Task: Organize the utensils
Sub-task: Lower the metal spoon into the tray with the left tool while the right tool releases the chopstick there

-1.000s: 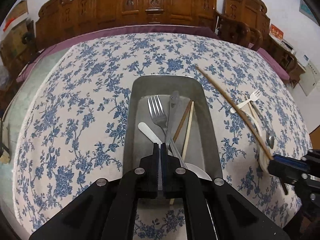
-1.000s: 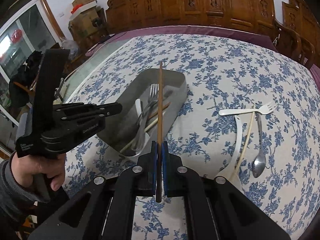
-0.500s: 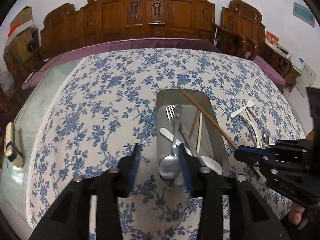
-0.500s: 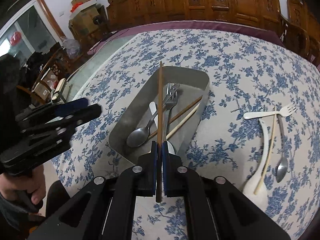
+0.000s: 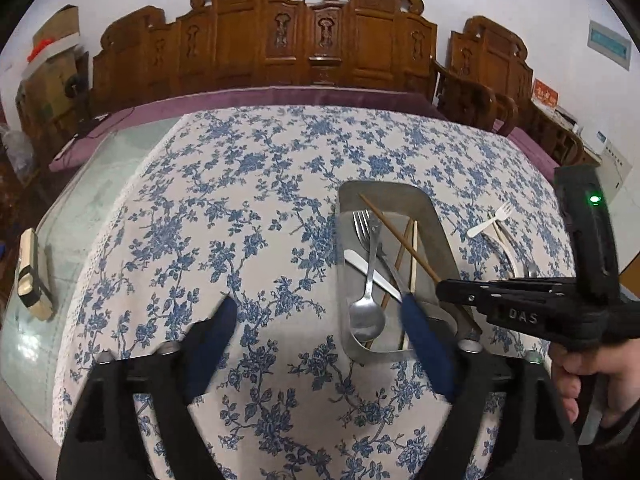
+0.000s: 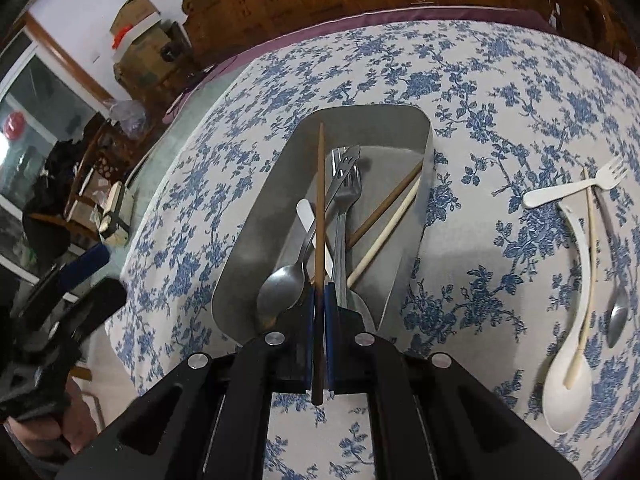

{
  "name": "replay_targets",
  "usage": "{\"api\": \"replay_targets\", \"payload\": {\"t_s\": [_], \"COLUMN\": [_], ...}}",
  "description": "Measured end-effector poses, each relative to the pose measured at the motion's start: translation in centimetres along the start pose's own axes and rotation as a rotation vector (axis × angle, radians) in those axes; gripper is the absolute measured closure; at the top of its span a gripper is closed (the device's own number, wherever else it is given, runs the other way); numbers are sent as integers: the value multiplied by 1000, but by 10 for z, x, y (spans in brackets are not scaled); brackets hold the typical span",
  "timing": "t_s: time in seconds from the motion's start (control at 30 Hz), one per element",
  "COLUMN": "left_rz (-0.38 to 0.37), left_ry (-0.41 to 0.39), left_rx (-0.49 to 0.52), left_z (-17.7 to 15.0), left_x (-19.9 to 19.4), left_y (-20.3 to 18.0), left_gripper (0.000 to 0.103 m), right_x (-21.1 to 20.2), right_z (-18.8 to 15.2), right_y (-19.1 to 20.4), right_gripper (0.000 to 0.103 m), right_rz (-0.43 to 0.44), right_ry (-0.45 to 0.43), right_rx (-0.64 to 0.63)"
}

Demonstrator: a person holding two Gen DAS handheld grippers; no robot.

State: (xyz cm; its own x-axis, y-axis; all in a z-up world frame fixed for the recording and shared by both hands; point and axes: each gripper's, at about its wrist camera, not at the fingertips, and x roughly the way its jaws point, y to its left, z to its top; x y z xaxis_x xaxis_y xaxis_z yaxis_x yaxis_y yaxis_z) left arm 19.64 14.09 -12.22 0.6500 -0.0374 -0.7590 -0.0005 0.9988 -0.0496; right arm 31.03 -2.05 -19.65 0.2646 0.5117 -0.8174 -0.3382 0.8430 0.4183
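A grey metal tray (image 6: 404, 248) (image 5: 440, 232) on the flowered tablecloth holds a metal spoon (image 6: 280, 288) (image 5: 366, 316), a fork (image 6: 348, 184), a white knife, a brown chopstick and a pale chopstick (image 6: 384, 236). My right gripper (image 6: 319, 292) is shut on a brown chopstick (image 6: 319, 200) that points out over the tray. My left gripper (image 5: 320, 312) hangs over the tablecloth at the tray's near left corner, its jaws opening with nothing between them. The right gripper (image 5: 452, 290) also reaches in from the right in the left wrist view.
Loose to the right of the tray lie a white plastic fork (image 6: 572, 188), a white ladle (image 6: 572, 372), a pale chopstick (image 6: 588, 280) and a small metal spoon (image 6: 618, 316). Carved wooden chairs (image 5: 312, 40) line the table's far side. A small block (image 5: 30, 280) lies on the glass at left.
My left gripper opened, let the metal spoon drop into the tray and drew back to the left. My right gripper brought the brown chopstick lower over the tray.
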Motion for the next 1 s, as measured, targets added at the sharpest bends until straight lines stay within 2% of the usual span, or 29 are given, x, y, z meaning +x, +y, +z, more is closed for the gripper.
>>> {"api": "replay_targets", "payload": {"t_s": [0.1,0.17,0.27,0.43,0.63,0.77,1.0], "left_rz": [-5,-3,-10,-16,-24,-34,-53], "left_ry": [-2,-1,-4,-2,-8,-6,1], "left_rx": [5,8,8,8,17,22,44], "left_z": [-1,-2,-3,-4,-3,-4,-5], "left_x": [-2,-3,-3,-5,-7,-8,-6], "left_y": [0,-1,-3,-7,-13,-20,-40], "left_gripper": [18,13,11,9,8,8,8], "right_x": [4,6,5,2,-23,-48,-88], "right_z": [2,3,3,-1,-10,-21,-41], "right_y": [-1,1,10,19,16,7,-24], "right_gripper": [97,96,93,93,90,79,71], "right_rz": [-9,-16,-69,-65,-59,-70,-117], "right_ry": [-3,-1,-22,-29,-67,-98,-137], "right_rx": [-4,-18,-94,-168,-204,-221,-205]}}
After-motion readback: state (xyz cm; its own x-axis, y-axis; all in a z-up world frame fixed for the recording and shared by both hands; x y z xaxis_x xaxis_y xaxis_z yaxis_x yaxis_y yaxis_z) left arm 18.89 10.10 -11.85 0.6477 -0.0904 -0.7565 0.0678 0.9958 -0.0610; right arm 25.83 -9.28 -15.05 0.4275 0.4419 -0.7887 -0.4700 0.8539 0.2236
